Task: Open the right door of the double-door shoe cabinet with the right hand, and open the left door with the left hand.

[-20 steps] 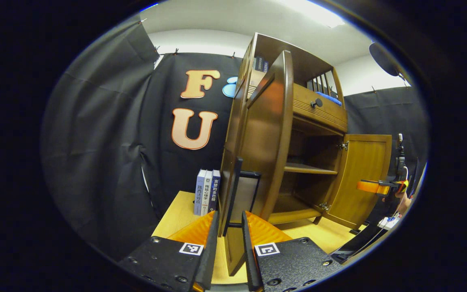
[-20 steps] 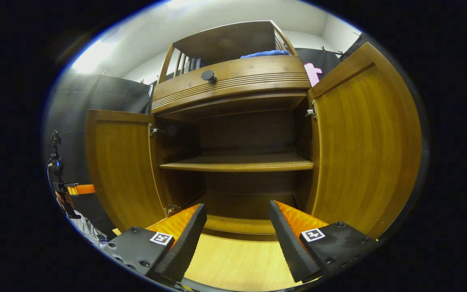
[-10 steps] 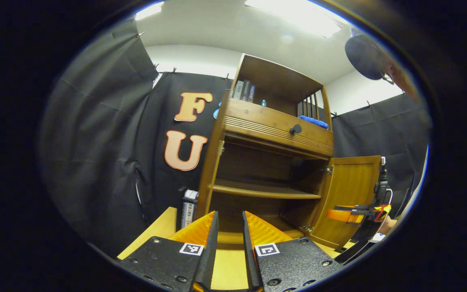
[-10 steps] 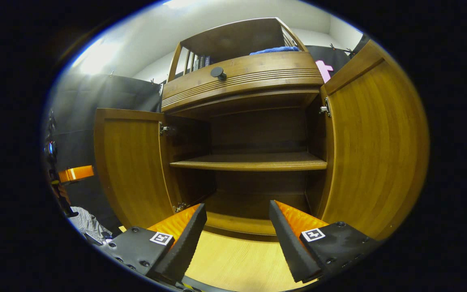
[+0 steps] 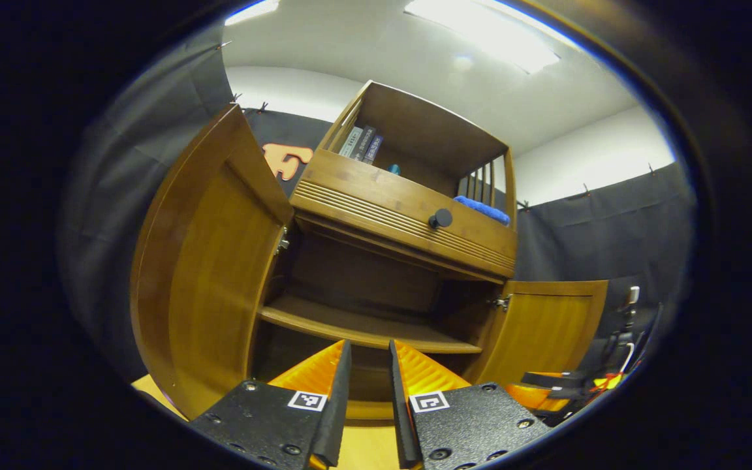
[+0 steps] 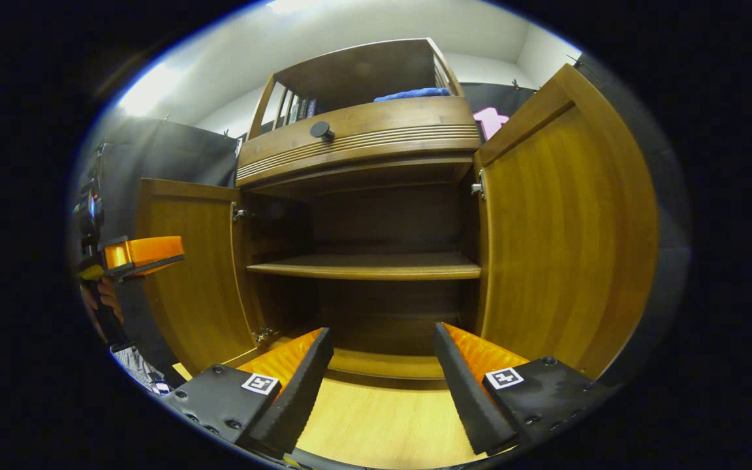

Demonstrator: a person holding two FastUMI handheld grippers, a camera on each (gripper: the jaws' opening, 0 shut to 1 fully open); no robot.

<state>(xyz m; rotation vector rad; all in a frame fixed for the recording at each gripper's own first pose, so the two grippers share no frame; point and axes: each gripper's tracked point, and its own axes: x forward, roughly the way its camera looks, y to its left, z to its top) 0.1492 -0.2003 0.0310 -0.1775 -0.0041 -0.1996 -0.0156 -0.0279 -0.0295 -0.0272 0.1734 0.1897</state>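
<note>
cabinet [image 5: 408, 228] and both doors fill more of the left gripper view than half a second ago: then the left door was out of that view and books stood beside the cabinet on the left; now the left door [image 5: 203, 274] stands swung wide at the left, its inner face to the camera. a second ago the left gripper's fingers pinched that door's dark handle; now the left gripper [image 5: 368, 391] holds nothing, its jaws nearly together with a narrow gap between them, pointing at the lower compartment. in the right gripper view the left gripper [image 6: 144, 253] sits higher and nearer the left door than half a second ago.

from the left in the left gripper view: the open left door, the bare shelf [image 5: 363, 329] inside, the drawer front with its round dark knob [image 5: 440, 218] above, a blue cloth [image 5: 482, 209] on top, then the right door [image 5: 546, 329] open at the right. in the right gripper view the right gripper [image 6: 382, 372] has its jaws spread wide, holding nothing, over the pale wooden table [image 6: 382, 424] in front of the open cabinet, with the right door [image 6: 565, 228] just beside it.
</note>
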